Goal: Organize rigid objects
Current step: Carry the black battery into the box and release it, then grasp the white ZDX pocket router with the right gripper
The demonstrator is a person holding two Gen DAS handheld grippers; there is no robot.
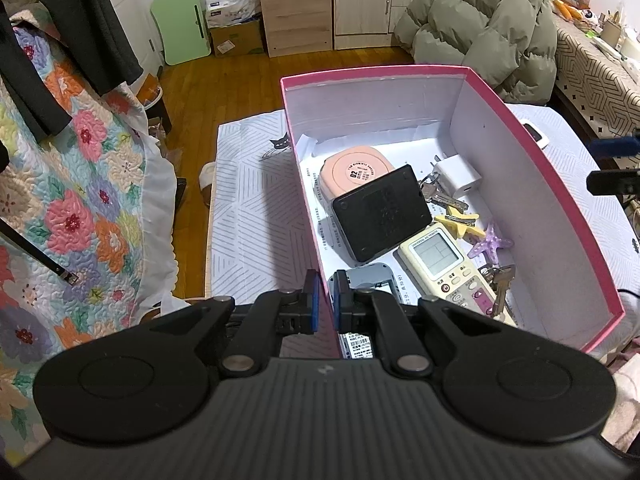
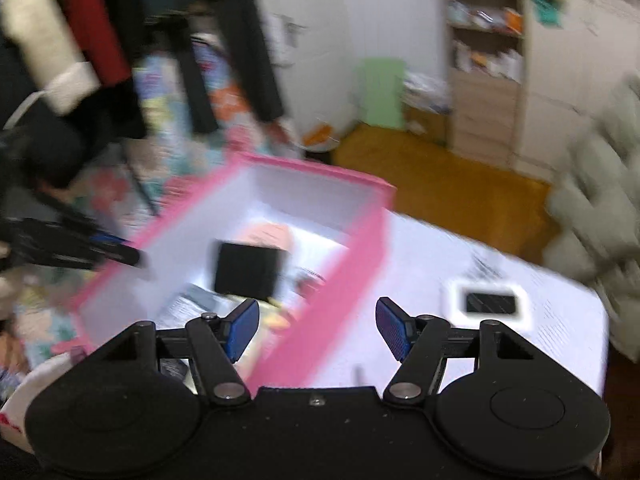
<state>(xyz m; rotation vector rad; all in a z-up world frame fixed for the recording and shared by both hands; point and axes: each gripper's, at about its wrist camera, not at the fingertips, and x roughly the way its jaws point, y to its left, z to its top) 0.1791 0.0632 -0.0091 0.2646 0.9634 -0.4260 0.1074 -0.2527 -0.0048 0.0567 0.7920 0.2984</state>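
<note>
The left gripper [image 1: 325, 300] pinched the pink box [image 1: 560, 216] wall; right gripper [image 2: 316, 328] jaws spread, empty. The peach case [image 1: 356, 174] read "02".

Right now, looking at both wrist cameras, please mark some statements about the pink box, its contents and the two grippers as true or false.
1. The left gripper is clamped on the near wall of the pink box. True.
2. The right gripper holds the remote control. False: its jaws stand open and empty, and the remote lies in the box.
3. The black square device leans on the round pink case. True.
4. The white charger plug lies outside the box. False: it is inside, near the keys.
5. The small white-framed device rests on the cloth outside the box. True.
6. The purple starfish is on the floor. False: it is in the box.
</note>
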